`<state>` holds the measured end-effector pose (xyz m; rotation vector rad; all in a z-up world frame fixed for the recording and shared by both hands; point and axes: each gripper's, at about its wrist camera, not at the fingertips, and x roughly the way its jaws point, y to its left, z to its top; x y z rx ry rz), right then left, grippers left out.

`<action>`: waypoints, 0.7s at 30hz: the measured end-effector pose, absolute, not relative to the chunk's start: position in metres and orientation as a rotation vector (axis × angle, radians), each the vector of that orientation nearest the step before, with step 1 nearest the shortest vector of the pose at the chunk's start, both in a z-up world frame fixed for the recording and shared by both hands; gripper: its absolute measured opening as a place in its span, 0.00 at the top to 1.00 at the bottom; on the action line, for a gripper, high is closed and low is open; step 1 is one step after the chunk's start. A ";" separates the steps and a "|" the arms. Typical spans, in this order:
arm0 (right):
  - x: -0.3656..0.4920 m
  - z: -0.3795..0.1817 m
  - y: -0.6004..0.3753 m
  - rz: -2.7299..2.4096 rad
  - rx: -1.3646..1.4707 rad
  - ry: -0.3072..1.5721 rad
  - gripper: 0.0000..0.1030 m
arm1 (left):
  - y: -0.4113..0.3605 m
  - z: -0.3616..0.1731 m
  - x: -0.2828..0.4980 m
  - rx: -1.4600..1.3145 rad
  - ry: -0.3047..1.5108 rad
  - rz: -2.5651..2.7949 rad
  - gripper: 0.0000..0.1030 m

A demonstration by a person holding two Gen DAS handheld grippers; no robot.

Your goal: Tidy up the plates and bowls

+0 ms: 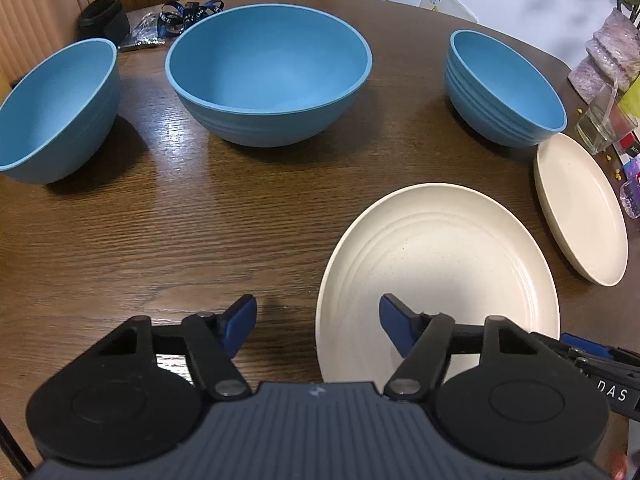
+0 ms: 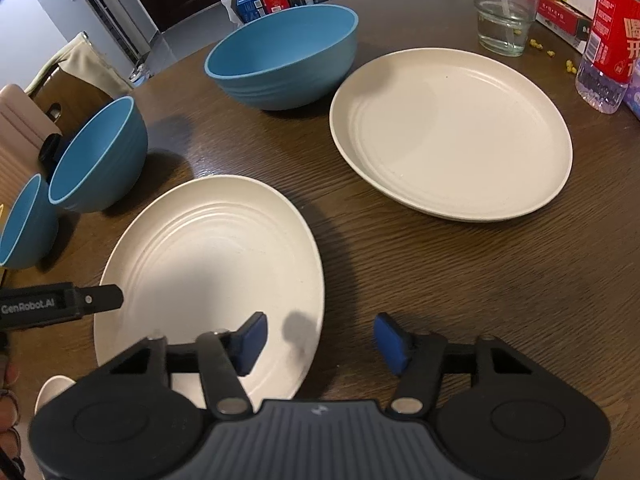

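Note:
Three blue bowls stand on the brown round table: a large one in the middle, one at left, one at right. Two cream plates lie nearer: one just ahead right of my left gripper, one farther right. My left gripper is open and empty, its right finger over the near plate's rim. In the right wrist view, my right gripper is open and empty, above the near plate's right edge. The far plate and the large bowl lie beyond.
A drinking glass, a red-labelled bottle and boxes stand at the table's right edge. Small yellow bits lie near the glass. Lanyards and a black pouch lie at the far left. A chair stands beyond the table.

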<state>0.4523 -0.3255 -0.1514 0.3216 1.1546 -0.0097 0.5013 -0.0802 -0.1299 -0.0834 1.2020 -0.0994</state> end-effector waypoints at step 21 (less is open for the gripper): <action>0.458 -0.156 -0.327 -0.004 0.366 1.181 0.84 | -0.079 -0.146 0.510 -0.114 1.257 -0.121 0.65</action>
